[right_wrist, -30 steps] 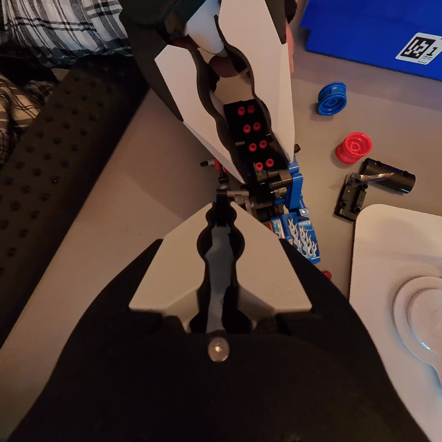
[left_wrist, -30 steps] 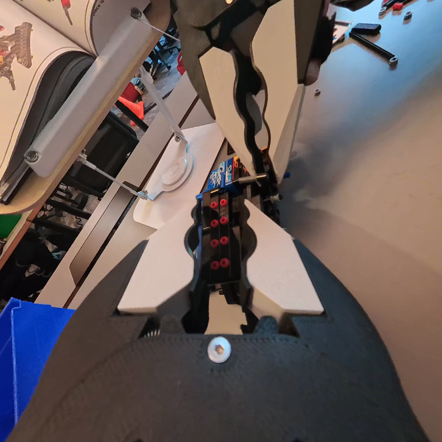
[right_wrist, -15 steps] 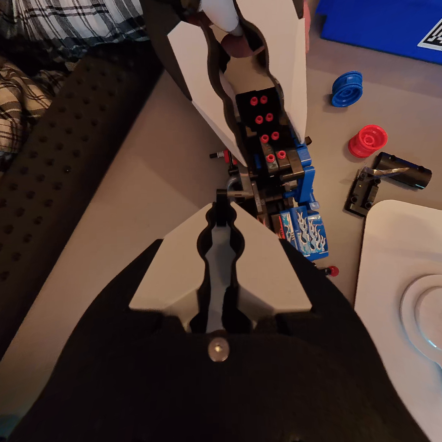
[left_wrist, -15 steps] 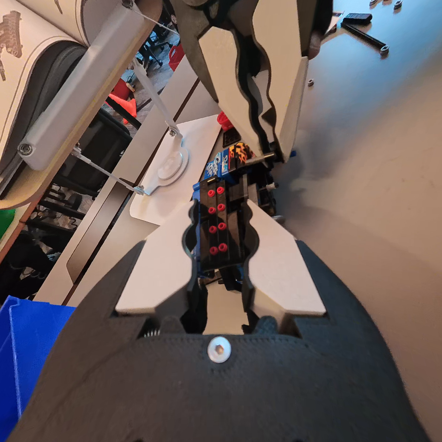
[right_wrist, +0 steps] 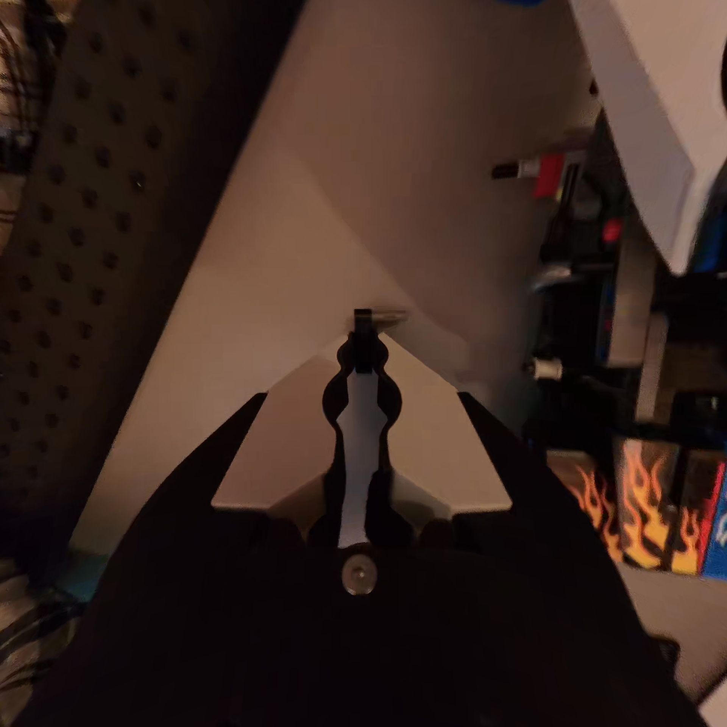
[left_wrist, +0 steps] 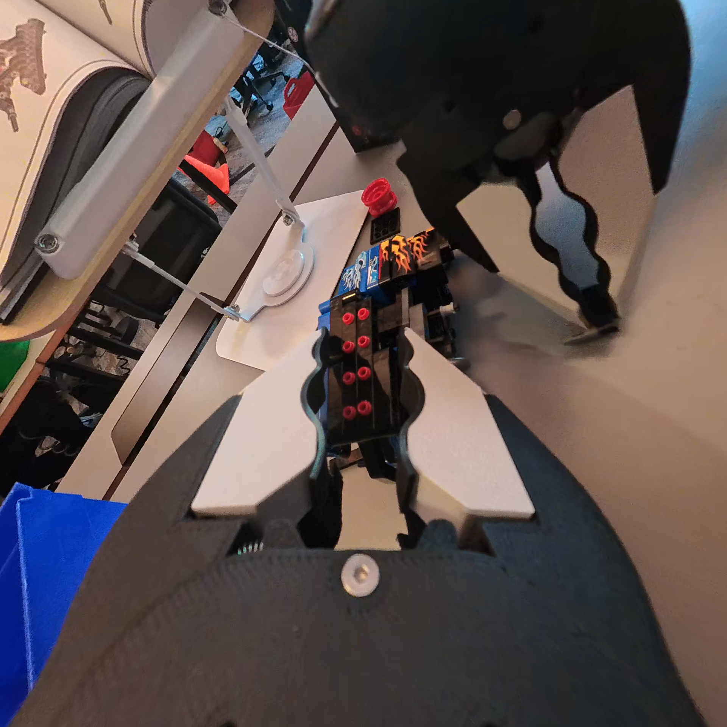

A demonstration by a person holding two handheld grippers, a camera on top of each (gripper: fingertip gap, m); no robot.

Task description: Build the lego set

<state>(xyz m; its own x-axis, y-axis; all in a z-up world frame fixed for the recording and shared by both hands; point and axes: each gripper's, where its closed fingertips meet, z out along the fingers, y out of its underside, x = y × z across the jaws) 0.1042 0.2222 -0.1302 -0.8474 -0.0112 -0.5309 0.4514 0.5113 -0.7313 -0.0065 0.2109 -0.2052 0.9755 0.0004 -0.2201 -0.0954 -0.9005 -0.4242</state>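
grey table (left_wrist: 590, 432) – blue bin (left_wrist: 23, 558) at its edge, chairs (left_wrist: 255, 86) beyond.

One partly built lego model (left_wrist: 377, 334) in black and blue, bearing eight red pins (left_wrist: 356, 364) in two rows of four, two flame-printed orange-on-black panels (left_wrist: 411, 251) and two white-flame blue panels (left_wrist: 366, 271). Loose parts on the table (left_wrist: 590, 413): one red wheel hub (left_wrist: 379, 196), one small black square plate (left_wrist: 386, 227), and one small black piece with a grey pin (right_wrist: 364, 338) pinched at a gripper's tip. Two grippers, left gripper (left_wrist: 360, 342) and right gripper (right_wrist: 364, 336); one blue bin (left_wrist: 35, 570); one white stand base (left_wrist: 291, 283); one open instruction booklet (left_wrist: 59, 78).
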